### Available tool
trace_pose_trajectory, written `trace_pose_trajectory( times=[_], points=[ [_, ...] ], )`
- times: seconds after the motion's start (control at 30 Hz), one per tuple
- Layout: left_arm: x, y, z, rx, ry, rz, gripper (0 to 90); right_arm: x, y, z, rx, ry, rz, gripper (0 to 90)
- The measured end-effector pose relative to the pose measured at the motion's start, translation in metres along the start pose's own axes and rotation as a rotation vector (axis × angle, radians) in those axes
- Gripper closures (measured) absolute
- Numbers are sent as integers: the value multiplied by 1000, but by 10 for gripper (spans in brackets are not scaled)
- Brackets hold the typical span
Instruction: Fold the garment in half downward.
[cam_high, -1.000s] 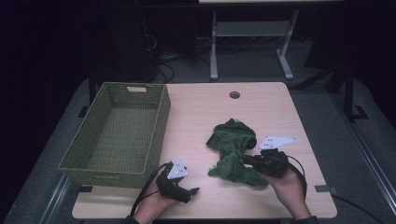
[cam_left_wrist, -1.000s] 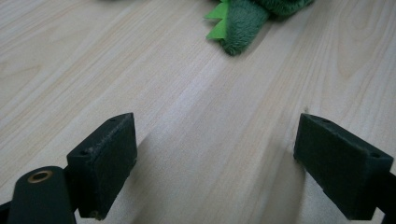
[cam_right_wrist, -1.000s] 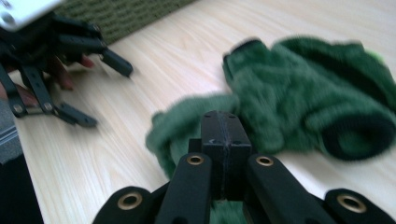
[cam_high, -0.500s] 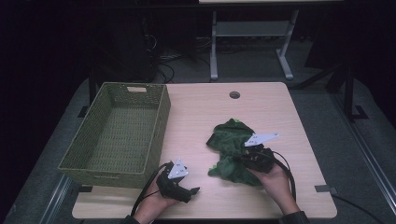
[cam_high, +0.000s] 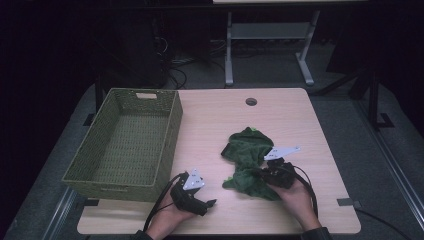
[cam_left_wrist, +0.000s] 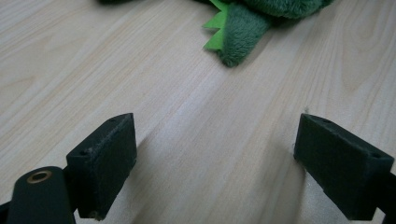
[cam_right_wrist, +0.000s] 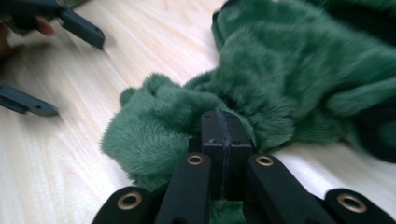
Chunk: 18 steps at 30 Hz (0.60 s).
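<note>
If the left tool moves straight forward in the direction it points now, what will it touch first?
Probably the green plush toy: the left tool is open over bare table, and the toy's edge lies ahead with nothing between. The depth is hard to judge.

From above and behind me one camera looks down the table (cam_high: 280, 120), while two ride low on my grippers, both close on the plush (cam_left_wrist: 243, 32).

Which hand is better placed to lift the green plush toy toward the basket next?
Right. The right gripper is shut on the green plush toy, while the left gripper rests open on bare table, nearer the basket.
</note>
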<state>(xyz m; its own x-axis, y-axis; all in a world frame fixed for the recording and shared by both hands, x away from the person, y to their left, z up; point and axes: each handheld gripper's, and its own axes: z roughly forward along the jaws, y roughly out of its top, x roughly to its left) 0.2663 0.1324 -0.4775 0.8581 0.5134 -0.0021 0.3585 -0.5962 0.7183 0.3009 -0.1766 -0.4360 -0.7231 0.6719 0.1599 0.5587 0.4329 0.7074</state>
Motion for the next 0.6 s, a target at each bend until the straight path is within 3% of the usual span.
trace_pose_trajectory(
  times=[0.13,0.3,0.47,0.6],
  points=[
    [1,0,0,0,-7,5,125,-6,-6,-20,-42,-12,6,848],
    [3,3,2,1,-22,-9,129,-12,-24,-41,-49,-34,15,797],
    [4,8,5,1,-13,21,129,-18,-40,-57,-53,-41,31,747],
    [7,10,9,5,-10,15,129,-26,-66,-75,-45,-57,63,697]
  ],
)
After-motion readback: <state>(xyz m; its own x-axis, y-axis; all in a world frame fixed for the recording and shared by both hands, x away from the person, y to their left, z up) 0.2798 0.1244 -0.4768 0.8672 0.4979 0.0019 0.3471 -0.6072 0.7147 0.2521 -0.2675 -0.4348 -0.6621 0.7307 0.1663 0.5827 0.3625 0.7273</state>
